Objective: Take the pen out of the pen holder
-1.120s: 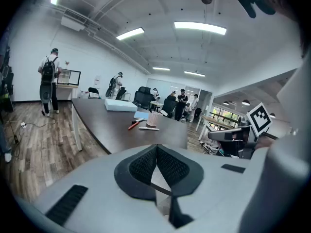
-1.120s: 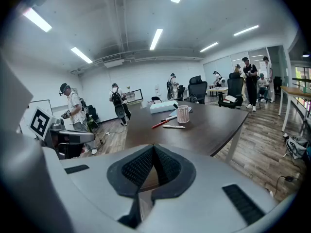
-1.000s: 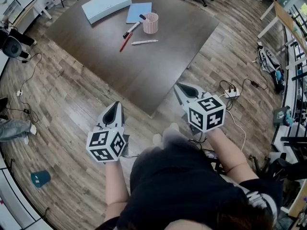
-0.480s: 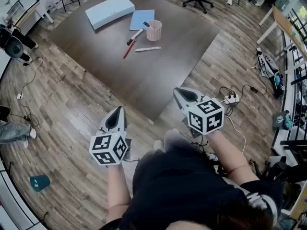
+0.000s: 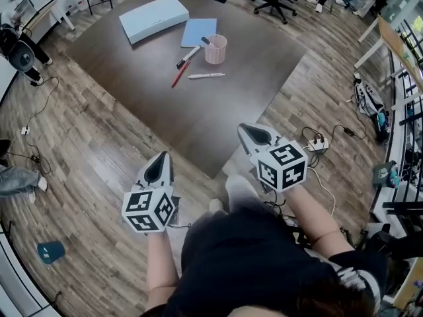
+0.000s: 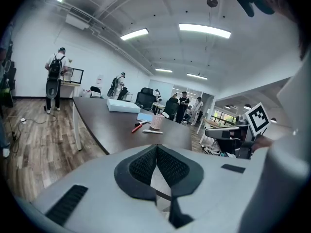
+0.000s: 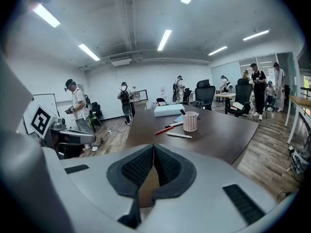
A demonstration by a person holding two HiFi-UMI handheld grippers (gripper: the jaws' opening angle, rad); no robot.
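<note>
The only print I can make out is the black-and-white square patterning on the marker cube of my left tongs [image 5: 160, 162] and the one on my right tongs [image 5: 245, 130]. Any lettering on the pens is too small to read.

Both tongs hang over the wood floor [image 5: 99, 144], short of the near corner of the dark table [image 5: 198, 111]. The left pair sits lower and further back than the right.

Out past that corner, well ahead of both tips, three pens lie loose on the tabletop. A white pen [image 5: 205, 76] lies nearest. A red pen [image 5: 178, 78] is just to its left, and a black-and-white marker [image 5: 187, 57] lies a little beyond.

Behind them stands the pink mesh pen holder [image 5: 216, 49], upright, with a black-tipped pen [image 5: 205, 41] leaning out over its left rim. From the left gripper view the holder is straight ahead of the tips. From the right gripper view it sits slightly right of where the tips point, well apart from both.

Beyond the holder lie a blue notebook [image 5: 199, 32] and, further left, a long white box [image 5: 153, 18].

Both pairs of jaws are closed, pads meeting at the tips. Neither pair has anything between its pads or touches anything.
</note>
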